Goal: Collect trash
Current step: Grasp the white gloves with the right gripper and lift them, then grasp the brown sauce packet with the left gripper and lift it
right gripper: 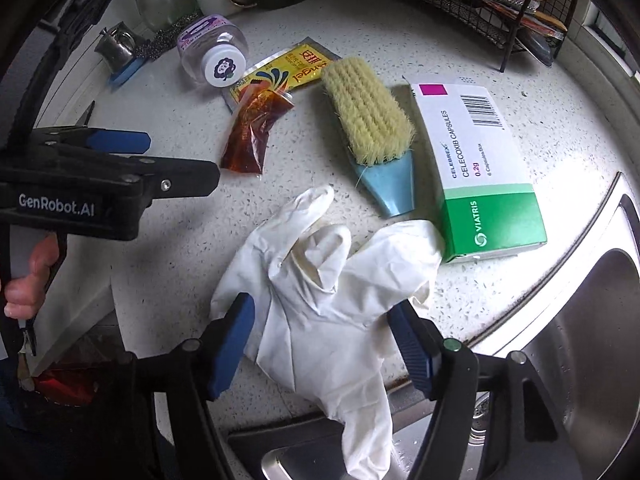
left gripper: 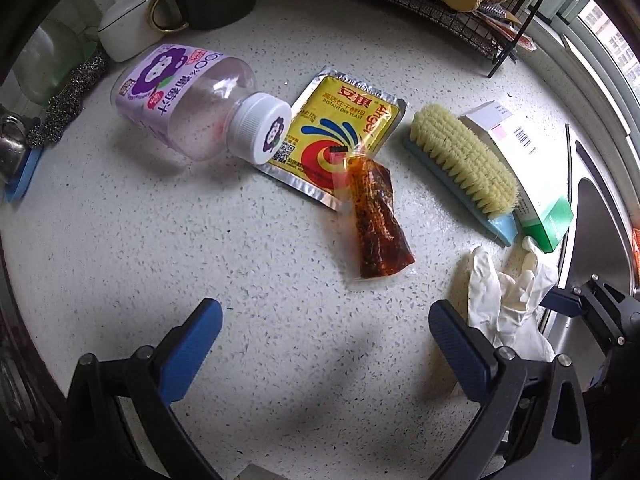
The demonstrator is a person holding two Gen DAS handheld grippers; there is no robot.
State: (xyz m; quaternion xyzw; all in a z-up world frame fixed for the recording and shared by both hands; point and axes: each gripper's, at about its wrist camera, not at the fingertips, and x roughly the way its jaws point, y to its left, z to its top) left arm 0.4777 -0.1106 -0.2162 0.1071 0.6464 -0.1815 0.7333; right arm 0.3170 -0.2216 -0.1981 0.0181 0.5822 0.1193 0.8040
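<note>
Right wrist view is showing the white disposable glove (right gripper: 320, 300) lying crumpled at the countertop (right gripper: 540, 128) edge beside the sink (right gripper: 592, 340), its cuff hanging over the sink rim. Right gripper (right gripper: 322, 344) is straddling the glove with its jaws spread, blue pads either side, not yet pressing; nothing is being held. Judgement: the step in hand is picking up the glove as trash; the next move is calling for closing the pads on the bunched middle and lifting clear of the rim. Left gripper (left gripper: 324, 344) is hovering released over bare countertop, near the sauce sachet (left gripper: 378, 220), which seems the likely next pick. Further toward the countertop's middle, a yellow yeast packet (left gripper: 344, 132) is reading "Angel" and "INSTANT DRY YEAST"; an empty plastic bottle (left gripper: 188, 108) with a purple label is lying on its side just beside it. Scrub brush (right gripper: 372, 120) is lying bristles up between sachet and medicine box (right gripper: 476, 164), the box reading "CELEBREX", "CELECOXIB CAPSULES", "0.2g", "VIATRIS". Left tool body is reading "GenRobot.AI".
</note>
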